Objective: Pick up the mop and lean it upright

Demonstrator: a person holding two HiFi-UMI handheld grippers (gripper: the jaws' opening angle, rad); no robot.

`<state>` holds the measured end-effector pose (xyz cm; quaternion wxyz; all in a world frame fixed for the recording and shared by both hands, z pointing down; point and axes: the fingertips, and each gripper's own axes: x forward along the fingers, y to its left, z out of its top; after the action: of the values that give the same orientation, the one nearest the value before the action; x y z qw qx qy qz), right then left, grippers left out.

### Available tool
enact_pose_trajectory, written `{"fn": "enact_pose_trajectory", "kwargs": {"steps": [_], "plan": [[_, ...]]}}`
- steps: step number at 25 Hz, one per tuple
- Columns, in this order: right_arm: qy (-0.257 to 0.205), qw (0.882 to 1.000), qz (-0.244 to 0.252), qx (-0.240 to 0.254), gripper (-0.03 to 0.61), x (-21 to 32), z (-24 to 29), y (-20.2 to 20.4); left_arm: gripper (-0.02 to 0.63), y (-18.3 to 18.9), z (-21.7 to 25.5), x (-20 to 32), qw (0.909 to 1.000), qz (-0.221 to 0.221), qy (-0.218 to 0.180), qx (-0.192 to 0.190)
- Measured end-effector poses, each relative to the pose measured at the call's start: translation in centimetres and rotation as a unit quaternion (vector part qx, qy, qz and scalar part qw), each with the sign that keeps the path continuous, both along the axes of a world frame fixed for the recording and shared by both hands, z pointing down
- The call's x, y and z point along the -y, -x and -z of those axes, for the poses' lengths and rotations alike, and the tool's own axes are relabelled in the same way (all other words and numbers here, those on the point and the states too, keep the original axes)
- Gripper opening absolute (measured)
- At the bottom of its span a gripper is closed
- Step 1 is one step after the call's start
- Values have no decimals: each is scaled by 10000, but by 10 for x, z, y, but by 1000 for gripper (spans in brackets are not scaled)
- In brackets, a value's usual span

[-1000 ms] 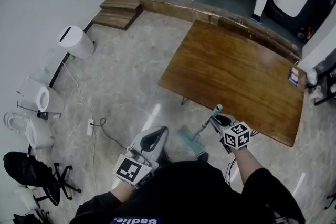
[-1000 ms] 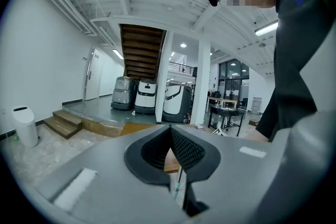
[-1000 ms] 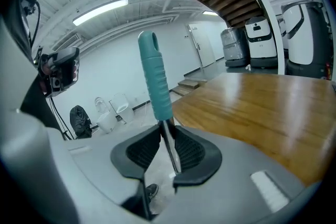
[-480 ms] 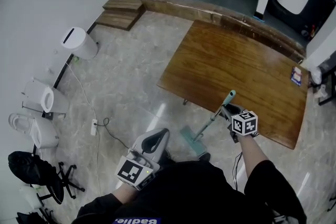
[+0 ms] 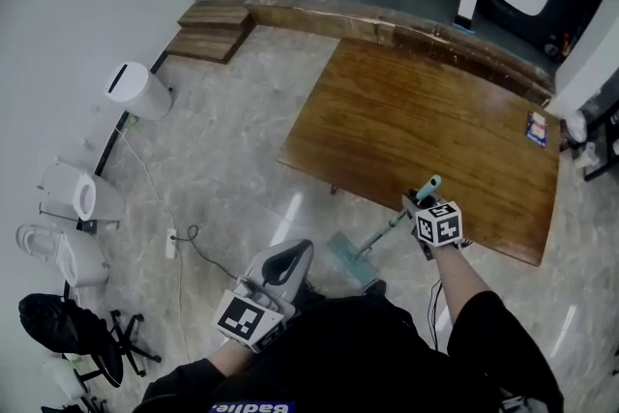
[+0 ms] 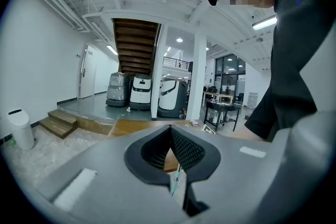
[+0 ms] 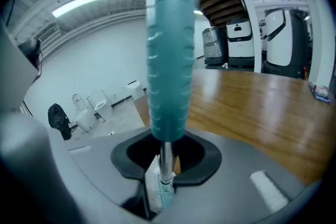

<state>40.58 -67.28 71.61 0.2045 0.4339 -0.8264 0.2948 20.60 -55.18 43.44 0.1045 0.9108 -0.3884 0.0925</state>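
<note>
Pale stone floor (image 5: 222, 140) filled the room, with wooden steps (image 5: 213, 26) at the far side. A big brown wooden counter (image 5: 426, 126) stood in the middle. A white bin (image 5: 135, 90) sat near the wall. The mop (image 5: 387, 232) had its flat head on the floor, just beside the counter's near edge. Its pole tilted up to the right hand-held gripper (image 5: 418, 205), and the blue-green handle poked out past it. That gripper's jaws were opening, with the thin pole between them and the pads touching it. The left hand-held gripper (image 5: 285, 256) hung low near the person's body. Its jaws were together, with nothing in them.
</note>
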Motion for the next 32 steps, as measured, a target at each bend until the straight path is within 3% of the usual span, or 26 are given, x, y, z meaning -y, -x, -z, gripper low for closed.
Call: {"fn": "enact_pose_trajectory", "kwargs": {"steps": [1,8,17,23,26,29,32], "plan": [[1,10000,-67,4,86,-1,-1,-3,18,0,-1,1,10000,-43,13,-18],[69,9987,358,347,81,-11,6,24,18,6,-3,16,9988,-446,3,-186],[-114,9843,1723,360,81,-10,18,76,18,27,-7,26,9981,-538,114,-274],[-81,9850,1719,102,92,9,11,77,18,40,-9,24,9989,-360,145,-251],[-49,9892,1462,66,200,21,4,72,18,43,-9,24,9991,-301,182,-236],[63,9923,1239,-66,237,27,-12,64,18,45,-10,22,9992,-291,211,-186],[174,9944,1039,-119,320,27,-26,56,18,46,-11,21,9993,-249,245,-145]]}}
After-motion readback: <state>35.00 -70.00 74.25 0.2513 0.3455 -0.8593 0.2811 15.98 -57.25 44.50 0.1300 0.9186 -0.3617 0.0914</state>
